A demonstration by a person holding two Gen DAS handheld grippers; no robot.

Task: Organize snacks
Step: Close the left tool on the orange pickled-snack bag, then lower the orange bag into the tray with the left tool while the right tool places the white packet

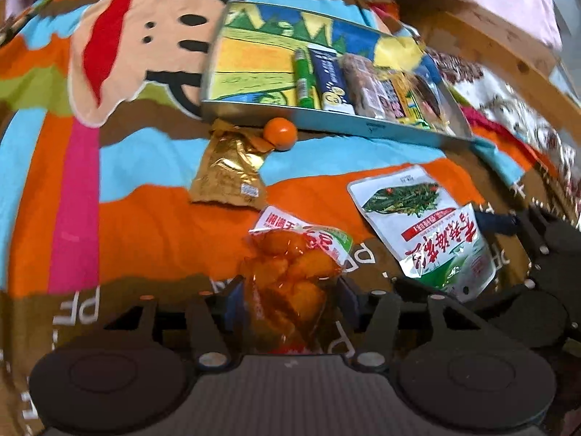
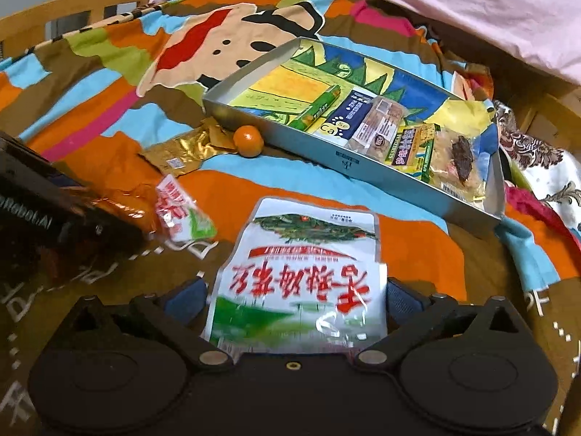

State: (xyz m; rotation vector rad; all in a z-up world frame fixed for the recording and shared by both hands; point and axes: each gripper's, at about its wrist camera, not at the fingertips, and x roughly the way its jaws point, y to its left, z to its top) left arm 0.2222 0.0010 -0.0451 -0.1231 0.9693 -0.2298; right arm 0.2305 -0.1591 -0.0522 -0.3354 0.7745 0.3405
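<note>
1. Left wrist view looks down on a bed covered by a bright cartoon-print bedspread (image 1: pixel 152 225) in orange, blue, pink and brown bands.
2. The left gripper (image 1: pixel 287 292) has a clear pouch of orange-red snack pieces (image 1: pixel 290 276) lying between its two fingers. The jaws stand partway apart, and whether the pads actually press the pouch I cannot tell from here.
3. In the right wrist view, the right gripper (image 2: pixel 296 296) is spread wide, with a white and green vegetable snack packet (image 2: pixel 301 276) sitting between the blue pads (image 2: pixel 187 298). Each pad is right at a packet edge; a firm squeeze is not clear.
4. That same packet shows at the right of the left wrist view, with the other gripper's dark body just beside it.
5. A shallow metal tray (image 2: pixel 326 152) with a cartoon-printed floor rests on the bedspread farther back.
6. Inside the tray, toward one end, lie a green stick pack (image 2: pixel 316 109), a blue and white box (image 2: pixel 345 118), a clear-wrapped brown bar (image 2: pixel 381 123), a yellow-green packet (image 2: pixel 414 145) and a pale wrapped snack with a dark piece (image 2: pixel 461 163), all side by side.
7. A small orange fruit (image 2: pixel 247 140) sits against the tray's outer wall, with a crumpled gold foil packet (image 2: pixel 181 152) touching it.
8. Pink bedding (image 2: pixel 417 3) is heaped beyond the tray.
</note>
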